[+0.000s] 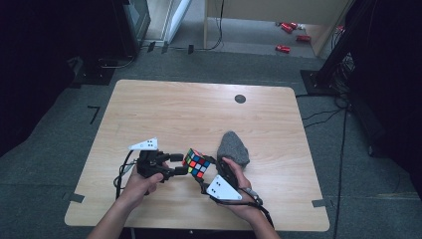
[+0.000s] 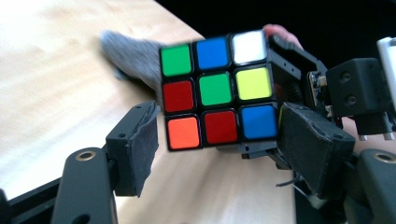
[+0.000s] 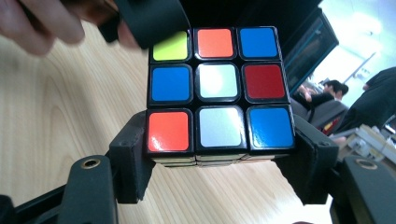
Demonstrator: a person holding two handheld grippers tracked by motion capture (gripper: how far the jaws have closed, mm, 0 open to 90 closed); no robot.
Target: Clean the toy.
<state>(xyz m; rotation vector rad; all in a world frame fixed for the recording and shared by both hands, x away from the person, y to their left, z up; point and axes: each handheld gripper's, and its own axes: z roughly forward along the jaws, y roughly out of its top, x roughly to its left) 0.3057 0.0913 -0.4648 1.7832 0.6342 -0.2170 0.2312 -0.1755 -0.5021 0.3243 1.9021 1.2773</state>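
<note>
Rubik's cube [image 1: 196, 163] held above the wooden table [image 1: 164, 109] between two hand-held grippers.

High view: the cube sits tilted, one corner toward the camera, with no long axis; left gripper [image 1: 180, 164] and right gripper [image 1: 209, 172] meet at it, beside a grey cloth [image 1: 233, 148].
Left gripper view: the pads flank the cube's bottom row; the left pad stands clear, and contact on the right is hard to make out.
Right gripper view: the jaws clamp the cube's lower row; the other gripper hides its top-left corner.

The cube [image 3: 219, 88] was glossy plastic with shiny coloured stickers. The table [image 1: 164, 109] showed pale, smooth wood grain. The grey cloth [image 1: 233, 147] looked rough and knitted. Matt foam pads [image 2: 140, 149] lined each gripper.
</note>
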